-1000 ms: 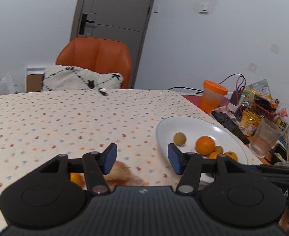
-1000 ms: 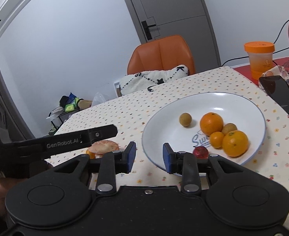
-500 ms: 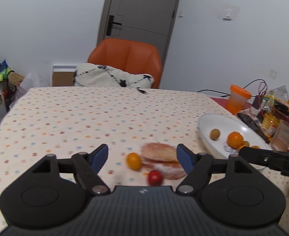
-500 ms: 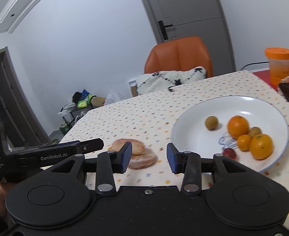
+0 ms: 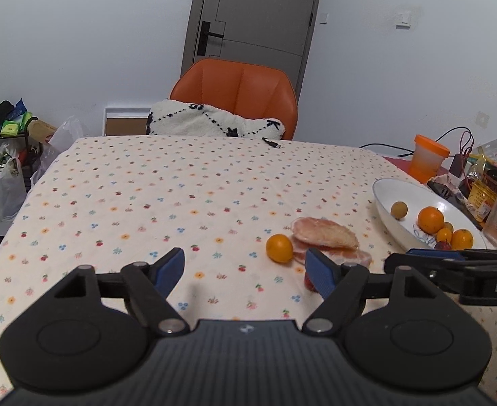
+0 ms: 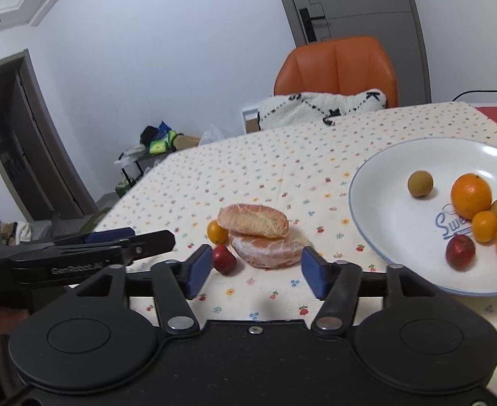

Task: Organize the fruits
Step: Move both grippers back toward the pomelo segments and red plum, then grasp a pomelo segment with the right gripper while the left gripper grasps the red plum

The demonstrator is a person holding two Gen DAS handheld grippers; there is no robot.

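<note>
On a dotted tablecloth (image 5: 167,182), two peeled pomelo wedges (image 6: 258,233) lie stacked, with a small orange (image 6: 216,232) touching their left side and a red fruit (image 6: 224,259) just in front; a white plate (image 6: 384,237) to the right already holds a handful of fruit. Both tools hang above the cloth with nothing in them: the right gripper (image 6: 257,272) has its fingers spread wide, framing the lower wedge, and the left gripper (image 5: 245,272) is likewise wide, off to the left of the pile. Stripped of rind, the wedges look soft, damp and easily torn, so they likely want a light squeeze across the thick middle rather than the thin ends. Round, firm and smooth, the orange and red fruit would probably roll or slip unless pinched squarely across their widest part
</note>
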